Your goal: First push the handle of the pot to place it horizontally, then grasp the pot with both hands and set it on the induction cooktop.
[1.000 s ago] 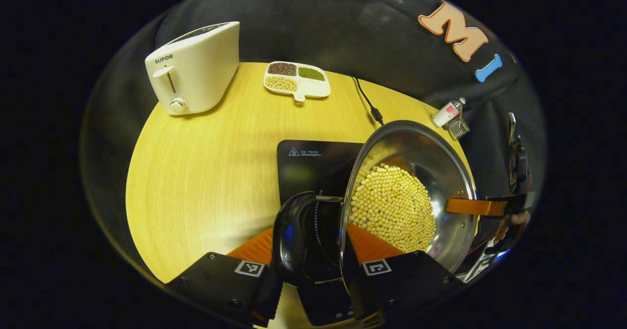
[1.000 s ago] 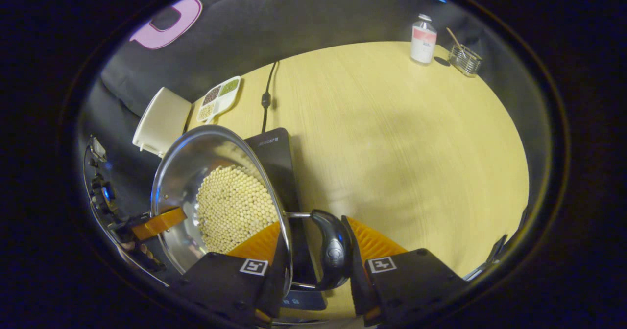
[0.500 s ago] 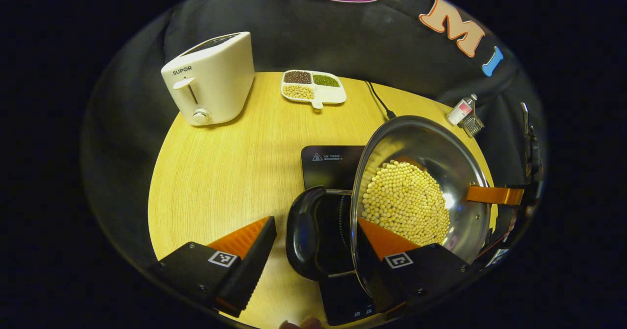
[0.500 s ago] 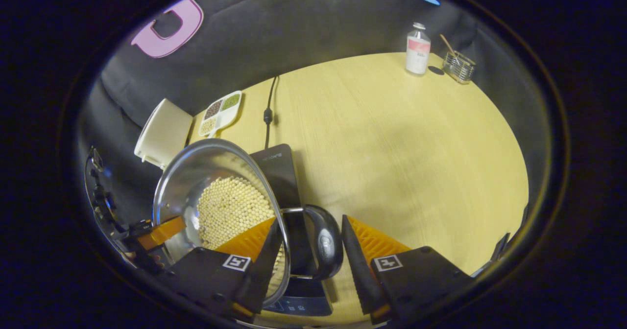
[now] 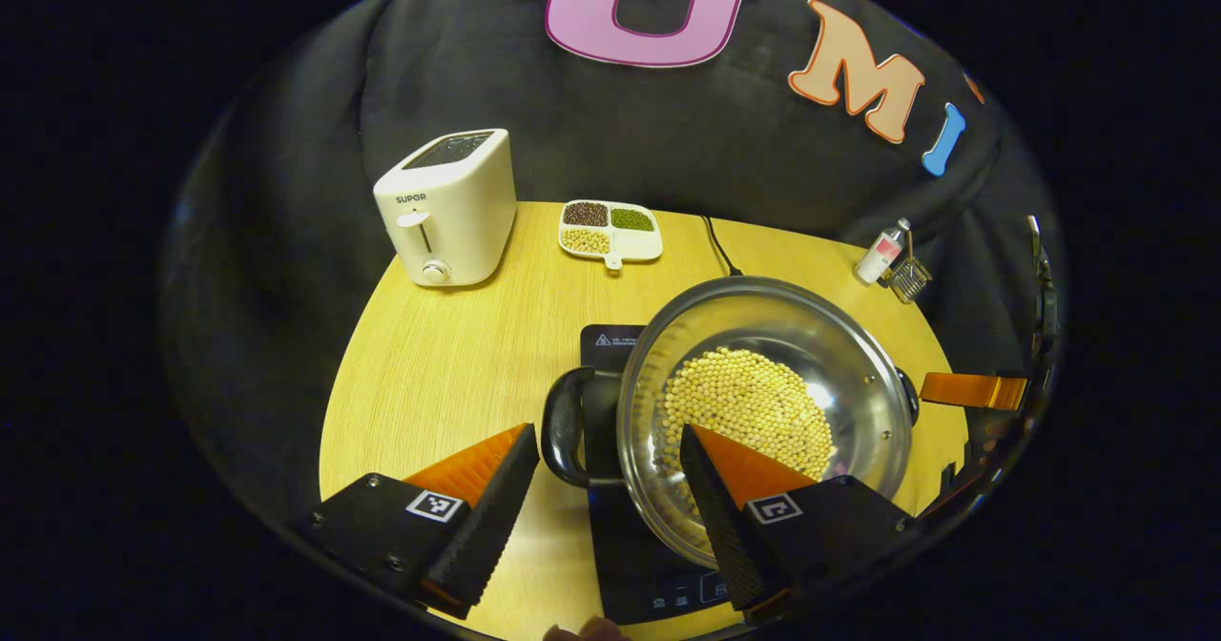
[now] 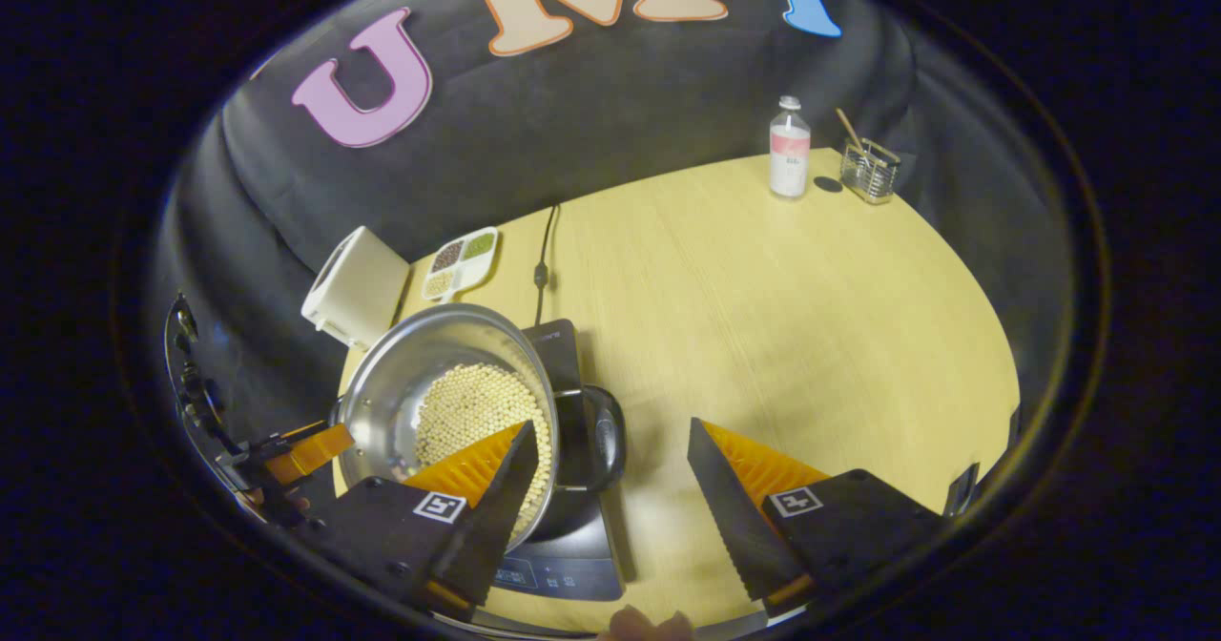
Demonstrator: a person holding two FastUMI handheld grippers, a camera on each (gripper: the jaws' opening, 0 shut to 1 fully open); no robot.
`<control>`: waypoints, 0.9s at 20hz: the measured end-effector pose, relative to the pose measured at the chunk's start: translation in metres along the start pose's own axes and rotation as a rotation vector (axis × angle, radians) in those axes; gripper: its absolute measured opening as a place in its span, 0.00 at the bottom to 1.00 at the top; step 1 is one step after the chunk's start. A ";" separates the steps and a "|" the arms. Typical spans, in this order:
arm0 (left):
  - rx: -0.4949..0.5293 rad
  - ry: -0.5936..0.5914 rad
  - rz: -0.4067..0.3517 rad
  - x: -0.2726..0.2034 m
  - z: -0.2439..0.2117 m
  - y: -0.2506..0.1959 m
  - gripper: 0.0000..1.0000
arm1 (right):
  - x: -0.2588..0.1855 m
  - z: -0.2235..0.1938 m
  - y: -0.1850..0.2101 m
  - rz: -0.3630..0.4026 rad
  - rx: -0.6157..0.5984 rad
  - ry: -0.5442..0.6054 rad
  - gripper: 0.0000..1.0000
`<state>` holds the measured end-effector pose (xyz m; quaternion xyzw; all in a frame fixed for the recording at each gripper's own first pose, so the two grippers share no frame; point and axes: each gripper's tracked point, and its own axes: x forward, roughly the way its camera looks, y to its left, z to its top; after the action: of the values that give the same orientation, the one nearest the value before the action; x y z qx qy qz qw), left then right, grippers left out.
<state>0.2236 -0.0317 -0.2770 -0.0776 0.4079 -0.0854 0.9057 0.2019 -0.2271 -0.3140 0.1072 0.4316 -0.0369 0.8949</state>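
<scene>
A steel pot (image 5: 858,374) holding pale yellow beans (image 5: 744,403) sits level on the black induction cooktop (image 5: 630,565). In the left gripper view its black left handle (image 5: 563,426) lies between and beyond my open left gripper (image 5: 606,488), untouched. The right gripper's orange finger (image 5: 973,390) shows past the pot's far side. In the right gripper view the pot (image 6: 401,374) rests on the cooktop (image 6: 563,569), its right handle (image 6: 601,436) just ahead of my open right gripper (image 6: 615,498). The left gripper (image 6: 296,450) shows at the pot's far side.
On the round wooden table (image 5: 439,374) a white toaster (image 5: 448,207) and a divided dish of grains (image 5: 610,231) stand at the back. The cooktop's cable (image 5: 717,245) runs rearward. A small bottle (image 6: 789,150) and a wire holder (image 6: 868,172) stand at the far right.
Both grippers were shut on the pot's handles, carrying it tilted. Now both have opened, let go and drawn back and up. The pot rests level on the cooktop.
</scene>
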 end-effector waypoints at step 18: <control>0.150 -0.607 0.014 -0.267 0.007 -0.216 0.91 | -0.254 0.028 -0.089 0.235 -0.186 -0.671 0.98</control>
<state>0.0350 -0.1835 -0.0333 -0.0294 0.1118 -0.0820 0.9899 0.0505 -0.3271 -0.1132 0.0561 0.1004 0.0725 0.9907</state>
